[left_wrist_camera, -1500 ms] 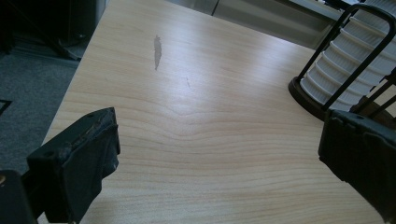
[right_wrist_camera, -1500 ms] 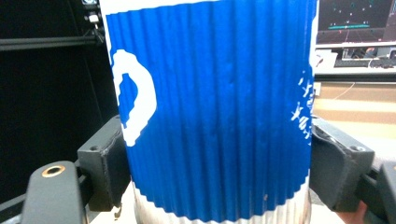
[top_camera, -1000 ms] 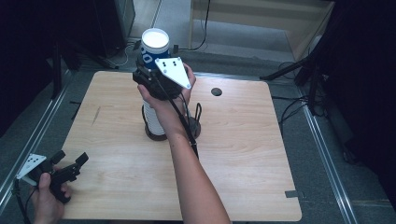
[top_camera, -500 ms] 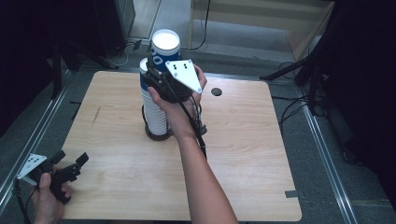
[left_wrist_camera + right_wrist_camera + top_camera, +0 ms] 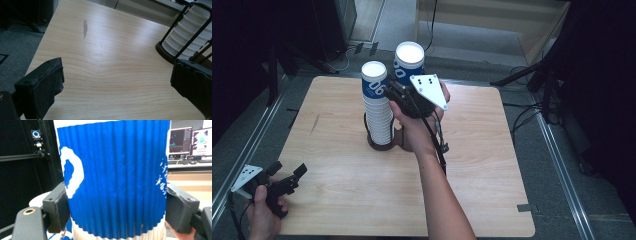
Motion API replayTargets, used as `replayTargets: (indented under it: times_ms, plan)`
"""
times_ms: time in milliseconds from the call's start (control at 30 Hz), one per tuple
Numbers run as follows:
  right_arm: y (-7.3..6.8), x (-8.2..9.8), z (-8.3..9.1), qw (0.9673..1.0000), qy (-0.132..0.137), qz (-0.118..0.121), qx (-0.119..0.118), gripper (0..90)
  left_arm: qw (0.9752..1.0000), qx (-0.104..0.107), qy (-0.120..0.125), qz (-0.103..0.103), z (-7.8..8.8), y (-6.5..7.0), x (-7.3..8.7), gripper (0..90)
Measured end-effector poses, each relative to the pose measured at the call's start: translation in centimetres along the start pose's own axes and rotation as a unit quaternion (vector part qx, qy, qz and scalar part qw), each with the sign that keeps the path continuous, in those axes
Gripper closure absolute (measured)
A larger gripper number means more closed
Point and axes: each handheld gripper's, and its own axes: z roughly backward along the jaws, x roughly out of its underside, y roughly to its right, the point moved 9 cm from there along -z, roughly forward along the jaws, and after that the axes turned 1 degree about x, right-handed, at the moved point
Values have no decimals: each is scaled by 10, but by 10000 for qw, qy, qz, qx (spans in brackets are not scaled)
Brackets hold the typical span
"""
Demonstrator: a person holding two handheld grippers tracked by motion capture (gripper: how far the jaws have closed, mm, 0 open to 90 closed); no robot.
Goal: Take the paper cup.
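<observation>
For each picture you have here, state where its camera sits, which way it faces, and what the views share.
High view: above the table, facing forward and down; both forearms, left gripper, right gripper.
Left gripper view: rides the left gripper, facing across the table toward the cup stack; own jaws.
Right gripper view: faces the held blue cup; own jaws.
Shared: high and left views show the stack.

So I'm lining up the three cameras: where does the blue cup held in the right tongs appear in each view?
High view: the blue cup sits upper centre, gripped by the right tongs, just right of the cup stack.
Left gripper view: the cup is not in it; the stack stands at the right edge.
Right gripper view: the cup spans the centre, clamped between both jaws.
Shared landmark: the wooden table.
</observation>
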Motion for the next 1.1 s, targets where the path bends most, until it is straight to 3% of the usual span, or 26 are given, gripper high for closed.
replayTargets:
  times_ms: [533,833,1100]
  plan:
    - [29,7,23,9997,14,163,170,193,10000,-5,1,1,0,0,0,0]
    - [52,14,38,9994,-8,84,326,193,10000,-11,-4,-27,0,0,0,0]
    - [71,32,52,9988,-116,114,462,193,10000,-20,-11,-33,0,0,0,0]
